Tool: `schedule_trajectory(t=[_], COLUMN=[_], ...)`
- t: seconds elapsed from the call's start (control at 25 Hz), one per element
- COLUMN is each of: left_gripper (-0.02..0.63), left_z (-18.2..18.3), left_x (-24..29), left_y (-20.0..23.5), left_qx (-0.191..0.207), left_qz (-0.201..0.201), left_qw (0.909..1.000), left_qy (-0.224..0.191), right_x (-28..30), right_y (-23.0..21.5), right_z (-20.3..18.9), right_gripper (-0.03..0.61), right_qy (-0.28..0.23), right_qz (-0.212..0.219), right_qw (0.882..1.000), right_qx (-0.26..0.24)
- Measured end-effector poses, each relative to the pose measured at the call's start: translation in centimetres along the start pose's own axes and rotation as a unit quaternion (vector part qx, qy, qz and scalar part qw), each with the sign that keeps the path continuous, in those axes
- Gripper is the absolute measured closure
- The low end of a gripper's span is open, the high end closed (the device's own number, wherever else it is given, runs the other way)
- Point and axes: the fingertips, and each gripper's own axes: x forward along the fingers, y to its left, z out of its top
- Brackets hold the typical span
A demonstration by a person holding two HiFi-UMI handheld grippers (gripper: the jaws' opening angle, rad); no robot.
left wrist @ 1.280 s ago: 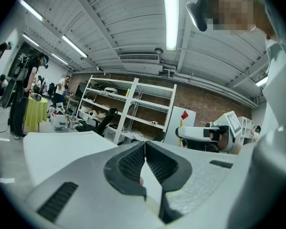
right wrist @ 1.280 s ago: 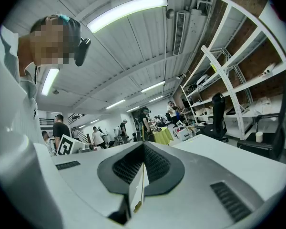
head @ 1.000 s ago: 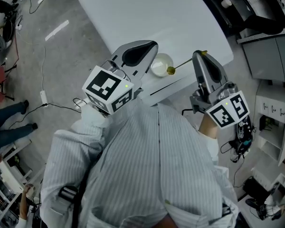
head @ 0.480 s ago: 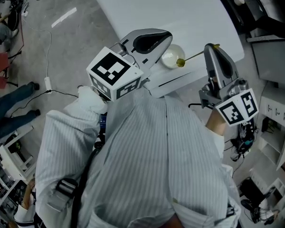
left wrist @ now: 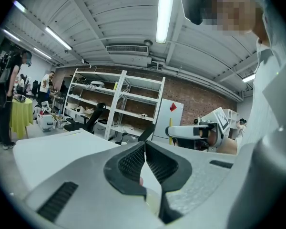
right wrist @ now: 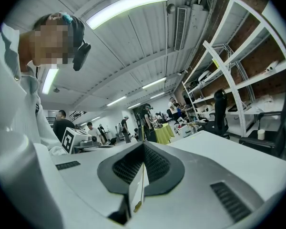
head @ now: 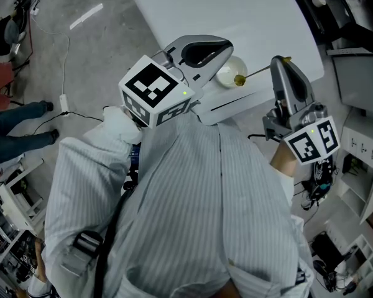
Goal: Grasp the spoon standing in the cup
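A white cup [head: 226, 71] stands near the front edge of the white table [head: 236, 11]. A gold spoon [head: 239, 79] has its bowl at the cup's right rim. Its thin handle slants up and right into my right gripper [head: 280, 59], which is shut on it. In the right gripper view the handle [right wrist: 141, 178] shows as a thin gold strip pinched between the closed pads of the right gripper [right wrist: 143, 144]. My left gripper [head: 225, 43] hovers over the cup's left side. Its tips meet in the left gripper view [left wrist: 145, 144], with nothing seen between them.
The table's front edge runs just below the cup. Grey floor with cables [head: 65, 67] lies to the left, where a person's legs [head: 15, 126] stand. Cabinets and gear [head: 360, 73] crowd the right side. Metal shelving [left wrist: 119, 104] stands beyond the table.
The head view has shifted, so both grippers and the cup sit a little higher and further right in the frame. The right gripper keeps its grip on the spoon handle.
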Motion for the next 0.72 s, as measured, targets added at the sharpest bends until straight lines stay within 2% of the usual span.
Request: schedule_trajectory(t=[0.72], left_gripper=[0.600], left_z=[-0.26], left_x=[0.16], left_y=[0.02], left_qx=[-0.001], left_qz=[-0.002], left_qw=[1.0000], left_qy=[0.003], right_x=[0.02], right_y=[-0.29], right_z=[0.02], right_gripper=[0.571], right_qy=[-0.001], right_qz=[-0.001], right_qw=[1.000], right_qx=[0.003])
